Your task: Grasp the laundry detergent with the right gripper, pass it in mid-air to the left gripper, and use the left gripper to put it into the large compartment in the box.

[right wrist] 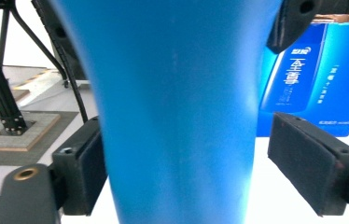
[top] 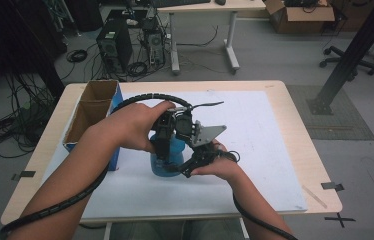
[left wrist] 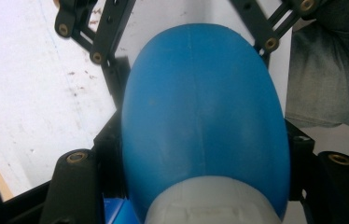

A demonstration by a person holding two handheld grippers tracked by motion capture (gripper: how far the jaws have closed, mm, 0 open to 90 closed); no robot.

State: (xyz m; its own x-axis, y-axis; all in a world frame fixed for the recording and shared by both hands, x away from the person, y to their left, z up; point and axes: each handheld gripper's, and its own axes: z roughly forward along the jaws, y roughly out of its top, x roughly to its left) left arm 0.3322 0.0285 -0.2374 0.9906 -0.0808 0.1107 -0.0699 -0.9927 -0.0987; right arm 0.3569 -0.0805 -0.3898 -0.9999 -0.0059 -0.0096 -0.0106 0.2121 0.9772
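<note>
Blue bottle (right wrist: pixel 177 112) stands between right gripper's (right wrist: pixel 200 172) parted fingers (right wrist: pixel 303 163).

White Chinese characters, roughly 全尊, are running down the picture of a bottle on the blue box (right wrist: pixel 319 79), with smaller print staying too blurred to read.

The grey floor (top: pixel 275 55) holds a white desk (top: pixel 210 7), a black computer (top: pixel 114 42), tangled cables (top: pixel 10 130), a brown box (top: pixel 300 15) and a chair (top: pixel 350 62).

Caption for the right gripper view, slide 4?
Right gripper's jaws open around blue bottle; one pad stands clear.
</note>
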